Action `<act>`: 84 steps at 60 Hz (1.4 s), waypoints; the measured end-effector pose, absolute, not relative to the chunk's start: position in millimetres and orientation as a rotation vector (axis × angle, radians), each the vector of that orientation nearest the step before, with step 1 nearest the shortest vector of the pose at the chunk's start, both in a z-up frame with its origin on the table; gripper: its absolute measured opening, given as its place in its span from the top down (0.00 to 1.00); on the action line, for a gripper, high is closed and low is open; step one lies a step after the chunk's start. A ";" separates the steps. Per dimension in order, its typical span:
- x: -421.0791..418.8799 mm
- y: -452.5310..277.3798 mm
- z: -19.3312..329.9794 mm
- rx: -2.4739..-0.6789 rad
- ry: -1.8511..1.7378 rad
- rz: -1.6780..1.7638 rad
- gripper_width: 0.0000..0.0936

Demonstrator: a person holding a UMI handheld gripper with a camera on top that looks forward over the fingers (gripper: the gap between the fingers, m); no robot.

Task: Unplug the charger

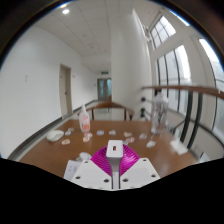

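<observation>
My gripper [115, 160] is held above a brown table [40, 155]. Its two magenta pads [100, 158] stand close together and press on a small white block, the charger [115, 149], which sticks up between the fingertips. The charger has a dark mark on its upper face. No cable or socket shows around it.
On the table beyond the fingers lie several small items: a white box [55, 134], a pinkish bottle [85, 122] and a white stand [158, 113] to the right. Windows [180, 70] line the right wall. A door [65, 90] is on the left.
</observation>
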State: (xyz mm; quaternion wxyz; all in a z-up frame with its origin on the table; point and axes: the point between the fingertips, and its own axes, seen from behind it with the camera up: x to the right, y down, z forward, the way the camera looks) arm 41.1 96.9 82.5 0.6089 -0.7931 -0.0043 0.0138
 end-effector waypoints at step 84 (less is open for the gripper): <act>125.7 1.2 41.1 -2.035 -0.160 -0.093 0.09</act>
